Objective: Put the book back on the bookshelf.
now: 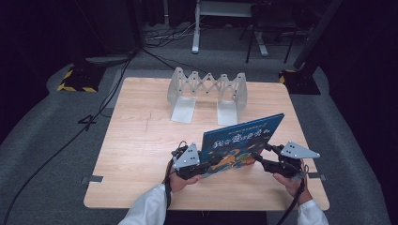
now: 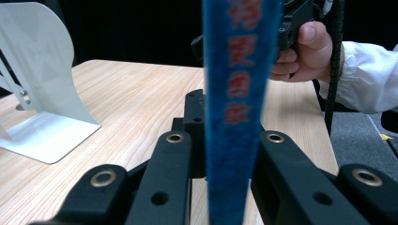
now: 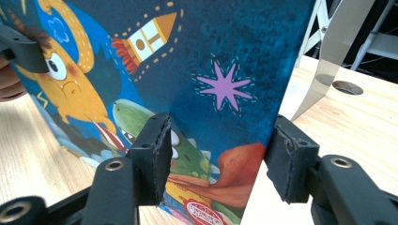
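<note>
Picture book [image 1: 241, 143] upright near the tabletop's [image 1: 141, 140] front edge, spine clamped in the closed left gripper [image 1: 190, 164]. Right gripper [image 1: 270, 161], jaws half open astride the far edge, pads apparently clear. Advisably close it squarely before carrying toward the bookstand [image 1: 208, 91].

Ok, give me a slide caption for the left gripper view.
Left gripper clamped on the blue book's spine, white expanding bookend waiting on the table.

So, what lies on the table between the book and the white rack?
Nothing: in the high view, bare wooden table separates the book from the white rack.
</note>
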